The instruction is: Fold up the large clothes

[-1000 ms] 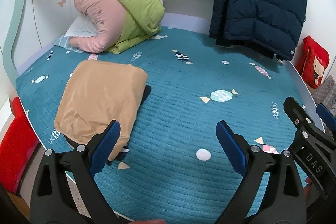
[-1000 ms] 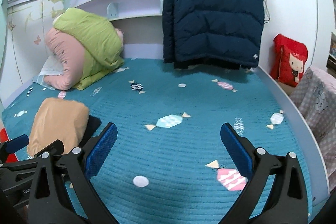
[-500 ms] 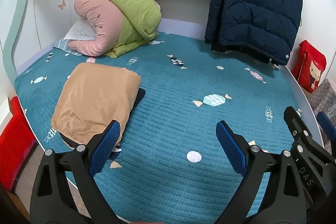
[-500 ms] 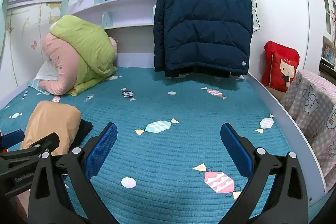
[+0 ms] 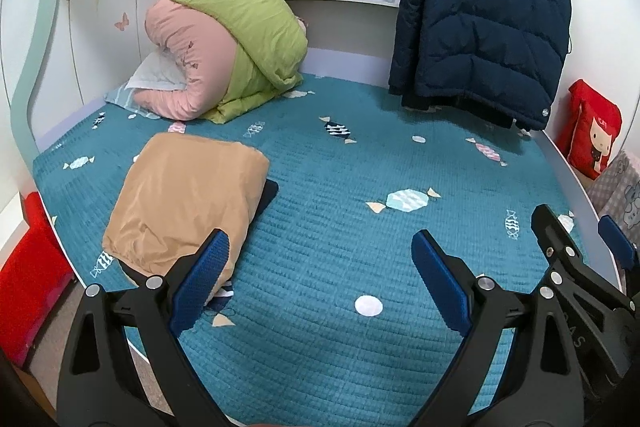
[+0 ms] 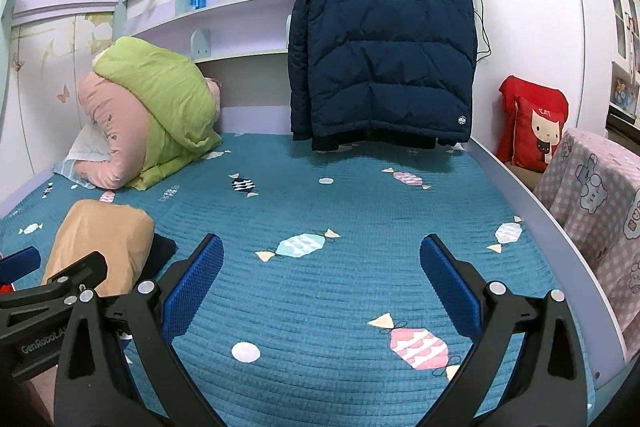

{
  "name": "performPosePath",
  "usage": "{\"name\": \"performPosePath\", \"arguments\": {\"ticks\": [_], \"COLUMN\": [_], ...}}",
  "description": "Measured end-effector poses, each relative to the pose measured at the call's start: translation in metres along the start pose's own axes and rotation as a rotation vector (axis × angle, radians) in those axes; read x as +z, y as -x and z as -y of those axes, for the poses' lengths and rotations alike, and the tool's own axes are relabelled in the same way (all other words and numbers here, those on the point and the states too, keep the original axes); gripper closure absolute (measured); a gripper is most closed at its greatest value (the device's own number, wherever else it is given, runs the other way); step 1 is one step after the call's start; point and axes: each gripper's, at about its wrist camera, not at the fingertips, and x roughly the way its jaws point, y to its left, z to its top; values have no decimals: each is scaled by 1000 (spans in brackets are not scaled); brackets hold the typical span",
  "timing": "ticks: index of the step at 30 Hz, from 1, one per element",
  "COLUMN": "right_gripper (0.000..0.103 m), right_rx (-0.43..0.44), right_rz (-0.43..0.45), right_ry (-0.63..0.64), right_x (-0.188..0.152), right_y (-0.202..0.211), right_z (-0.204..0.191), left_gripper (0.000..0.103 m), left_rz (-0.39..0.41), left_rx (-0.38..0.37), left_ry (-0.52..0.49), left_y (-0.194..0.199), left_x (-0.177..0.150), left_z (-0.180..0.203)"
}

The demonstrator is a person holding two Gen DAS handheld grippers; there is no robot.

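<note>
The left hand-held gripper (image 5: 320,267) and right hand-held gripper (image 6: 322,269) hover over the teal bed (image 6: 340,211), each with jaws wide apart and holding nothing. A folded tan garment (image 5: 180,203) lies near the bed's left edge. A navy-and-yellow jacket (image 6: 380,47) hangs at the far end, beside rolled bedding (image 6: 148,115).

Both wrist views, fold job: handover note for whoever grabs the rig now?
Left tongs: open, empty, over the near bed edge.
Right tongs: open, empty, alongside them.
Tan garment: folded, lying on the teal bedspread at its left, something dark under it.
Navy-and-yellow puffer jacket: on a hanger at the far end, untouched.
Done: tan piece.
Left: probably take the jacket down, spread it and fold it.
</note>
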Motion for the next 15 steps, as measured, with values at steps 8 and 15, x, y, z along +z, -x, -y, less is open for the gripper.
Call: {"name": "performPosePath", "arguments": {"ticks": [8, 15], "right_gripper": [8, 8], "right_rx": [2, -8], "right_rz": [2, 2], "right_ry": [0, 13], "right_x": [1, -3], "right_y": [0, 7], "right_z": [0, -5], "left_gripper": [10, 10], "left_rz": [5, -1], "left_rx": [9, 8], "left_ry": [-3, 5], "left_y": [3, 5], "left_x": [0, -2], "left_z": [3, 2]}}
